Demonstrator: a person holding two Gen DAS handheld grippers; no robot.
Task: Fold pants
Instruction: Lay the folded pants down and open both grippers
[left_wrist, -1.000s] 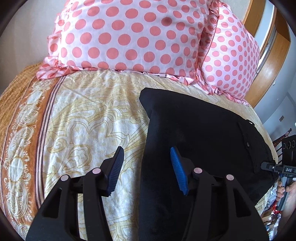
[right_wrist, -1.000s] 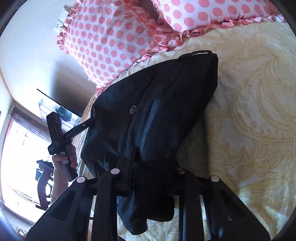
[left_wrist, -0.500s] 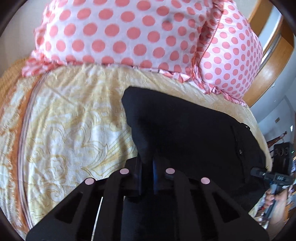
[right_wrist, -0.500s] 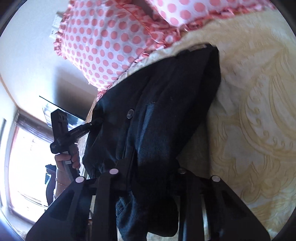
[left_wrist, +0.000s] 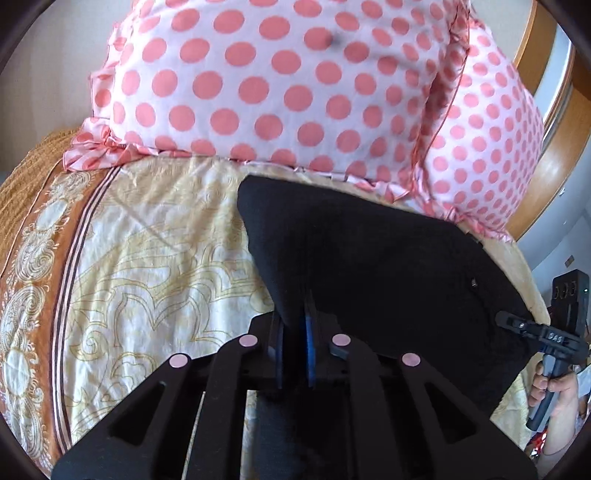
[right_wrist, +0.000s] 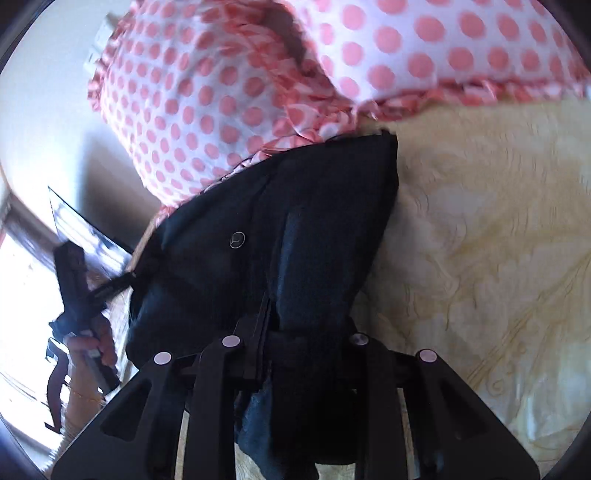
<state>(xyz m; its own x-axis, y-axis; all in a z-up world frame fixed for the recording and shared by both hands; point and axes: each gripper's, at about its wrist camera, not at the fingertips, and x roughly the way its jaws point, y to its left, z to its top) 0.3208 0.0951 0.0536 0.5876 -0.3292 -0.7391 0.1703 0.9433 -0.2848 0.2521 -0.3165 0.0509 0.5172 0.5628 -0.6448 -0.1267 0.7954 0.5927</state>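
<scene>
Dark pants (left_wrist: 369, 266) lie folded on a yellow patterned bedsheet (left_wrist: 147, 258), just below the pillows. My left gripper (left_wrist: 293, 317) is shut on the pants' near left edge, with cloth pinched between its blue pads. In the right wrist view the pants (right_wrist: 314, 221) show a round button, and my right gripper (right_wrist: 291, 314) is shut on a thick bunch of their fabric. Each gripper appears in the other's view: the right gripper (left_wrist: 502, 319) at the pants' far right end, the left gripper (right_wrist: 125, 278) at their left edge.
Two pink polka-dot pillows (left_wrist: 277, 85) (left_wrist: 487, 147) lie right behind the pants. A wooden headboard (left_wrist: 546, 173) curves at the right. The sheet has an orange border (left_wrist: 44, 295) on the left. A person's hand (left_wrist: 557, 387) holds the right gripper's handle.
My left gripper went from wide open to shut on the pants' edge. Both grippers moved toward the pillows, which now look larger and closer, and the pants came along.
</scene>
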